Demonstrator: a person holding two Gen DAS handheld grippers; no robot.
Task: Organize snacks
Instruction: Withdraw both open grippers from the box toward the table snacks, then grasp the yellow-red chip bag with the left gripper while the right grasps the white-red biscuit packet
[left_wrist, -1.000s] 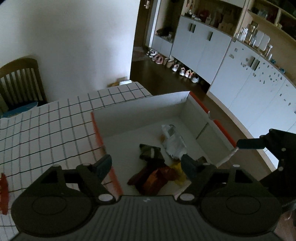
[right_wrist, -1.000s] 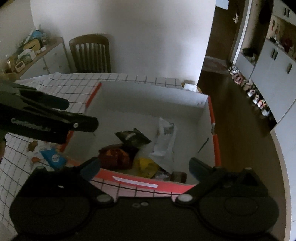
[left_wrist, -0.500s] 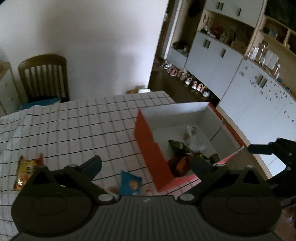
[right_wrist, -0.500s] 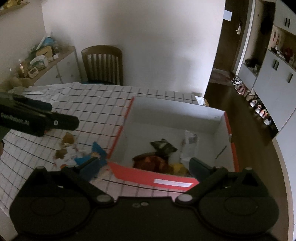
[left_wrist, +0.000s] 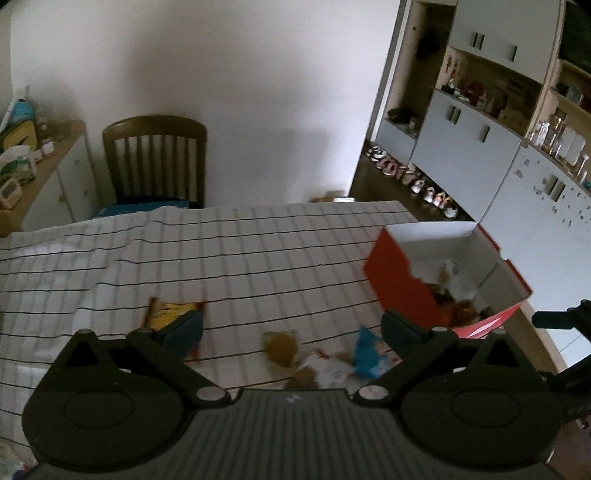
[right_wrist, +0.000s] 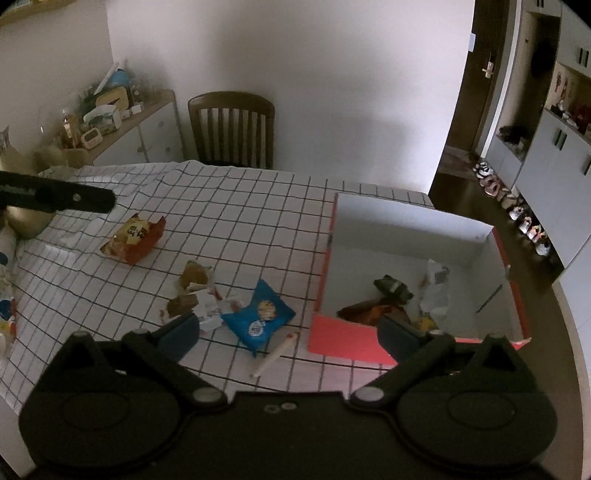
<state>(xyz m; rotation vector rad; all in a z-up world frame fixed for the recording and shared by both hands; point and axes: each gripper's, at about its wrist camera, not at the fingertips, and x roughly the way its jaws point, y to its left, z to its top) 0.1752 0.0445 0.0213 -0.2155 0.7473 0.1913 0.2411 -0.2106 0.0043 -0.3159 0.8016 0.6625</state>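
A red box with white inner walls stands at the table's right end and holds several snack packs; it also shows in the left wrist view. On the checked cloth lie a blue pack, a red-yellow bag, brown and white small packs and a white stick. My right gripper is open and empty above the blue pack. My left gripper is open and empty above the cloth; the red-yellow bag sits behind its left finger.
A wooden chair stands at the table's far side. A cluttered sideboard is at far left. Grey cabinets and a row of shoes line the right wall. The table edge drops off right of the box.
Both grippers have pulled back and swung left from over the box. The loose snacks on the cloth have come into view and the box has shifted to the right of both views.
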